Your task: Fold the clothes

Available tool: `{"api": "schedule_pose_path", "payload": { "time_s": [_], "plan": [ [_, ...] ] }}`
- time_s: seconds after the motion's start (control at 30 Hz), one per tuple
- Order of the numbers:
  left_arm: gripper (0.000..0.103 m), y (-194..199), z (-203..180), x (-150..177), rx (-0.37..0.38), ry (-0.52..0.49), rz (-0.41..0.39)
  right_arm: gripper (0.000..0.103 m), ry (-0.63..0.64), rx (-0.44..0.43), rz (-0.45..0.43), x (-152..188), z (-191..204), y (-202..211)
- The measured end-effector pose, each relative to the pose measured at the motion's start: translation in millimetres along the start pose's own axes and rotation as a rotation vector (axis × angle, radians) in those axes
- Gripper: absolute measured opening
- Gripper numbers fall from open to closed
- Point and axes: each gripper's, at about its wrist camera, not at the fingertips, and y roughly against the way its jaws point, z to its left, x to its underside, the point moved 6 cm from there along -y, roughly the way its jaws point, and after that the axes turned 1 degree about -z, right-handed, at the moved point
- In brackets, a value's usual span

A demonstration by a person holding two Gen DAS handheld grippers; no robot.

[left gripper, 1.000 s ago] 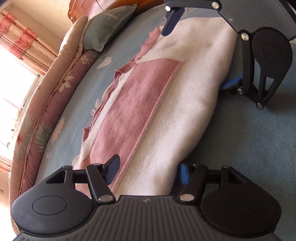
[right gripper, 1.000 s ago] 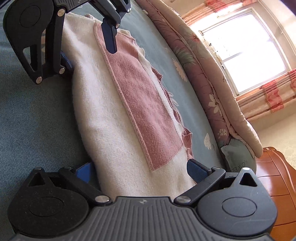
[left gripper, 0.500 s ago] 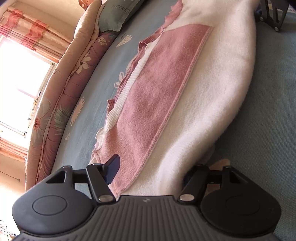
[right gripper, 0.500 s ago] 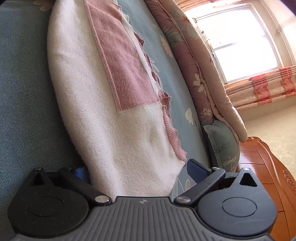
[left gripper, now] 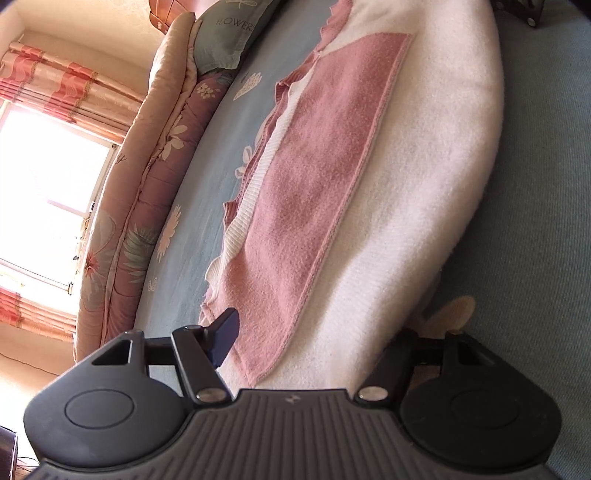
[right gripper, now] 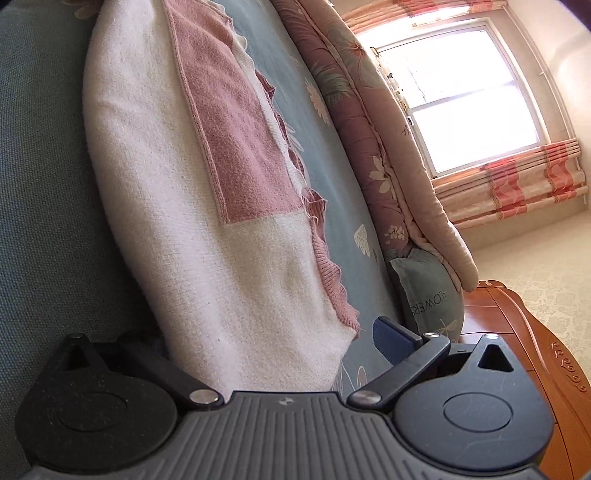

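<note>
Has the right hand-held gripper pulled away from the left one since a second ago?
Yes. The right hand-held gripper has drawn back along the folded sweater toward the FLOWERS pillow end.

A home bedroom — bed (left gripper: 221,155), rolled quilt (left gripper: 147,177), pillow (left gripper: 229,33), curtained window (right gripper: 469,92).

Strong daylight is pouring through the bright rectangular window (left gripper: 48,206) (right gripper: 469,96), blowing its panes out to white glare. The fisheye lens is bending the blue floral bedsheet (left gripper: 221,155) into curves away from that window, while nearby fabric is staying sharp.
</note>
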Motion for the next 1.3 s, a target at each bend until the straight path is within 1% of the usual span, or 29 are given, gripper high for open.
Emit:
{"api": "schedule_pose_path", "payload": {
  "time_s": [0.13, 0.27, 0.33, 0.37, 0.4, 0.47, 0.57, 0.63, 0.7, 0.77, 0.87, 0.9, 1.0, 1.07, 1.1, 1.13, 1.17, 1.2, 1.23, 1.3],
  "plan": [
    [0.068, -9, -6, -23, -0.03, -0.05, -0.034, 0.103, 0.022, 0.007, -0.021, -14, 3, -6],
    [0.07, -12, -6, -21, -0.047, -0.069, -0.048, 0.103, 0.017, 0.011, -0.006, -7, -4, -12],
    [0.07, -11, -7, -19, -0.061, -0.073, -0.05, 0.103, 0.007, 0.012, 0.019, 3, -6, -10],
    [0.07, -11, -8, -20, -0.071, -0.084, -0.052, 0.103, 0.006, 0.014, 0.027, 7, -6, -7],
    [0.067, -10, -9, -20, -0.082, -0.094, -0.054, 0.103, 0.004, 0.016, 0.034, 12, -5, -4],
    [0.066, -9, -12, -21, -0.103, -0.114, -0.059, 0.103, 0.006, 0.035, 0.019, 16, -1, 2],
    [0.066, -8, -16, -23, -0.135, -0.145, -0.066, 0.103, -0.005, 0.047, -0.003, 7, 1, 0],
    [0.068, -12, -15, -28, -0.134, -0.148, -0.067, 0.103, -0.007, 0.053, -0.013, -3, 1, -5],
    [0.069, -15, -13, -28, -0.135, -0.152, -0.08, 0.103, 0.028, 0.057, -0.026, -6, 3, -7],
    [0.069, -15, -9, -22, -0.134, -0.127, -0.076, 0.103, 0.025, 0.054, -0.025, -1, 3, -5],
    [0.068, -14, -8, -17, -0.153, -0.111, -0.086, 0.103, -0.018, 0.052, -0.009, 11, -2, -5],
    [0.068, -15, -9, -19, -0.16, -0.123, -0.085, 0.103, -0.033, 0.05, -0.002, 14, -4, -5],
    [0.067, -20, -12, -29, -0.167, -0.18, -0.079, 0.103, 0.016, 0.057, -0.004, 9, 0, -5],
    [0.062, -23, -13, -30, -0.142, -0.197, -0.07, 0.103, 0.051, 0.057, -0.003, 5, 3, -6],
    [0.054, -25, -14, -30, -0.12, -0.195, -0.064, 0.103, 0.052, 0.051, -0.001, 5, 3, -7],
    [0.04, -25, -17, -29, -0.093, -0.196, -0.06, 0.103, 0.047, 0.045, 0.001, 6, 2, -8],
    [0.032, -25, -25, -27, -0.082, -0.224, -0.064, 0.103, 0.037, 0.04, 0.003, 7, 2, -8],
    [0.021, -25, -32, -25, -0.073, -0.254, -0.068, 0.103, 0.029, 0.039, 0.004, 8, 2, -7],
    [0.017, -25, -35, -24, -0.084, -0.263, -0.068, 0.103, 0.024, 0.039, 0.005, 8, 2, -7],
    [0.015, -26, -35, -23, -0.079, -0.229, -0.057, 0.103, 0.018, 0.042, 0.008, 9, 3, -7]
  ]
}}
